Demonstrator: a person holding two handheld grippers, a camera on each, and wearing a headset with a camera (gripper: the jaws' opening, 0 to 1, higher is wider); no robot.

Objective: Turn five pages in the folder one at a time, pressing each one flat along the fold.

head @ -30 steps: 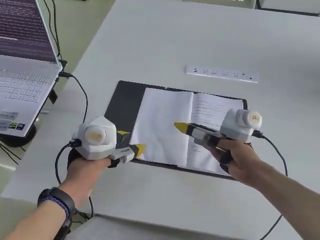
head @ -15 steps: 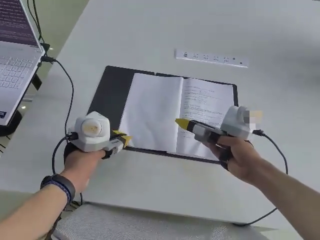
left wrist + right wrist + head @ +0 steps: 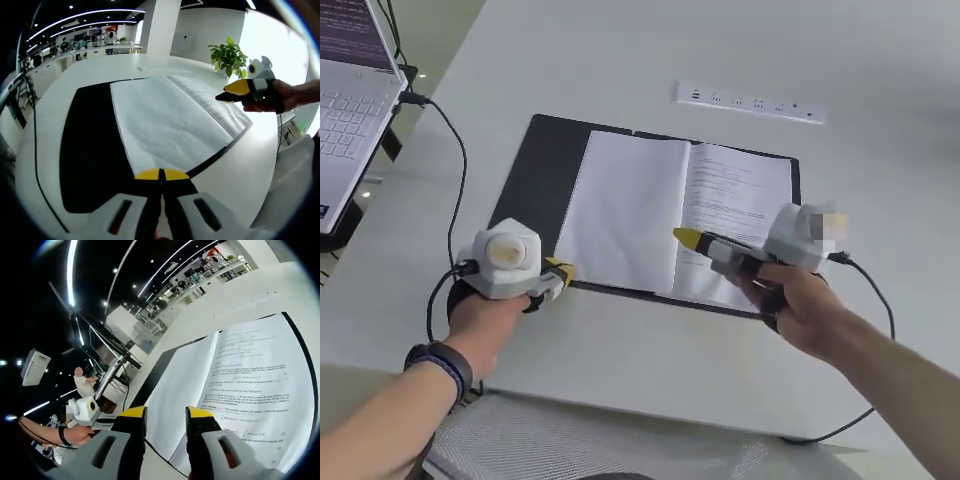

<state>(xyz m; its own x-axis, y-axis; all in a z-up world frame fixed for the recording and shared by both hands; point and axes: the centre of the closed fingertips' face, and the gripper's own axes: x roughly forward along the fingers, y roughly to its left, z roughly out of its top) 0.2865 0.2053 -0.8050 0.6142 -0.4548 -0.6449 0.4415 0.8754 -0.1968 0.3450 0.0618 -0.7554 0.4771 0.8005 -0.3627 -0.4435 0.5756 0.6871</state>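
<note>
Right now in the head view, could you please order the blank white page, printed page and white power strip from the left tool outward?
1. Blank white page, beside the left tool.
2. Printed page, across the fold.
3. White power strip, beyond the black folder.

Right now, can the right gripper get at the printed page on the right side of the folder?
Probably yes. The right gripper hangs open just above the printed page near the fold, with nothing between them; the left gripper sits shut at the folder's near left edge.
</note>
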